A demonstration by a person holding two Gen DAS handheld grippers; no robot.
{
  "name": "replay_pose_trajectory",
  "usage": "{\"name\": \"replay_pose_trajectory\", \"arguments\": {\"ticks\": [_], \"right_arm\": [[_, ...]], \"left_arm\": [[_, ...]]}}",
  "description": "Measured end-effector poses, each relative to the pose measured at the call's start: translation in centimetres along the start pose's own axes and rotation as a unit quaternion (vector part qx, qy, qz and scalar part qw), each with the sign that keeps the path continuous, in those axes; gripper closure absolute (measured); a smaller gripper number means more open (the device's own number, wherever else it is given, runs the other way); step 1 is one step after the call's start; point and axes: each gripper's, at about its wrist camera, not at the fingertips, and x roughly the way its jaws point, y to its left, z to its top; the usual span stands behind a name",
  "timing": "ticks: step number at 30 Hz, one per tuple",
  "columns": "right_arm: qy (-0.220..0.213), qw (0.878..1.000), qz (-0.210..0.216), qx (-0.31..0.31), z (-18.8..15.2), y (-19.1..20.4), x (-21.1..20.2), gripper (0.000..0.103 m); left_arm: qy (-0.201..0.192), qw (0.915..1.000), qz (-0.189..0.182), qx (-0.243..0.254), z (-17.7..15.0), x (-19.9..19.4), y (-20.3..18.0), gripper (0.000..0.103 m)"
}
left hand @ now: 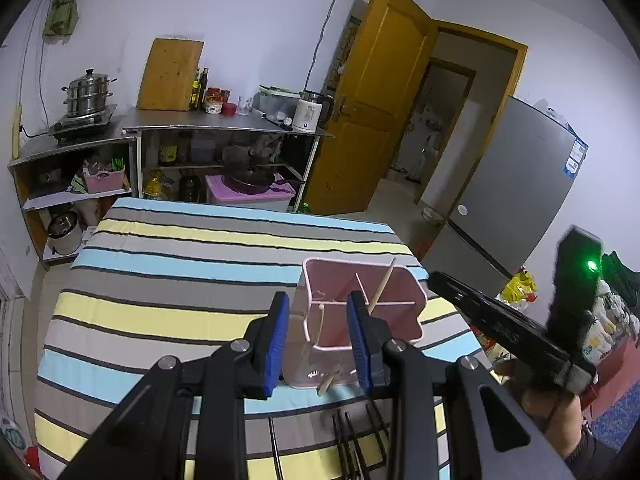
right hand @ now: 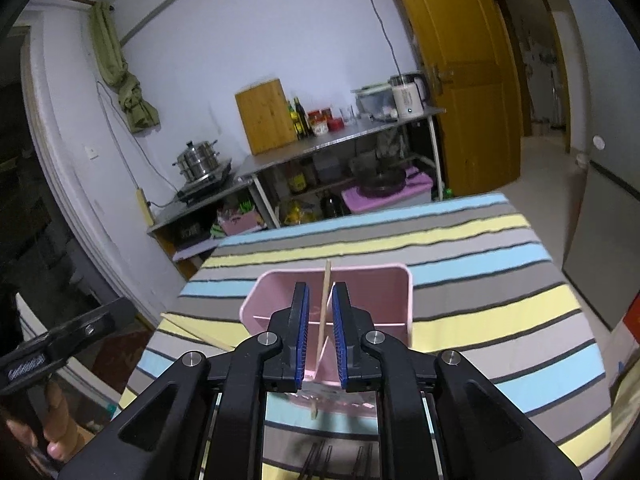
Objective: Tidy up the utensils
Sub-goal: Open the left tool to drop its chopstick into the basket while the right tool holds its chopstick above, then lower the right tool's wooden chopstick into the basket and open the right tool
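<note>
A pink divided utensil holder (left hand: 396,320) (right hand: 372,280) stands on the striped tablecloth (left hand: 180,272). One wooden chopstick (left hand: 384,284) (right hand: 326,272) leans upright in it. My right gripper (right hand: 321,300) is slightly open around that chopstick, with a gap on each side of it. My left gripper (left hand: 318,308) is open, just in front of the holder's left compartment, with nothing pressed between its pads. Another wooden chopstick (right hand: 200,334) lies on the cloth left of the holder. Several dark chopsticks (left hand: 352,440) (right hand: 320,456) lie on the near side, under the grippers.
The right gripper's black housing (left hand: 500,320) crosses the left wrist view at the right. Beyond the table stand a steel counter (left hand: 224,124) with a cutting board, a steamer pot (left hand: 88,92), a kettle (right hand: 408,96), a wooden door (left hand: 380,100) and a grey fridge (left hand: 512,184).
</note>
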Motion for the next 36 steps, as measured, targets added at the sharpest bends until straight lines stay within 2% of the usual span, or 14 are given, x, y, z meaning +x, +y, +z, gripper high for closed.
{"name": "replay_pose_trajectory", "arguments": {"ticks": [12, 14, 17, 26, 30, 36], "right_arm": [[0.045, 0.999, -0.009, 0.005, 1.1, -0.2, 5.5, 0.091], [0.048, 0.999, -0.013, 0.0, 1.2, -0.1, 5.9, 0.097], [0.038, 0.999, -0.013, -0.008, 1.4, 0.4, 5.4, 0.098], [-0.03, 0.998, -0.019, -0.051, 3.1, 2.7, 2.3, 0.099], [-0.049, 0.997, -0.024, -0.062, 4.0, 3.3, 1.3, 0.103], [-0.033, 0.997, -0.023, -0.066, 3.9, 3.2, 2.1, 0.103]], "left_arm": [[0.02, 0.9997, -0.012, -0.005, -0.5, 2.6, 1.6, 0.072], [0.023, 0.9996, -0.015, -0.008, -0.6, 3.0, 1.7, 0.072], [0.025, 0.9995, -0.018, -0.01, -1.0, 3.0, 1.8, 0.072], [0.021, 0.9996, -0.018, -0.01, -1.0, 2.3, 2.0, 0.072], [0.021, 0.9996, -0.016, -0.01, -1.1, 2.2, 2.1, 0.072], [0.025, 0.9994, -0.018, -0.014, -1.0, 2.4, 2.0, 0.072]]}}
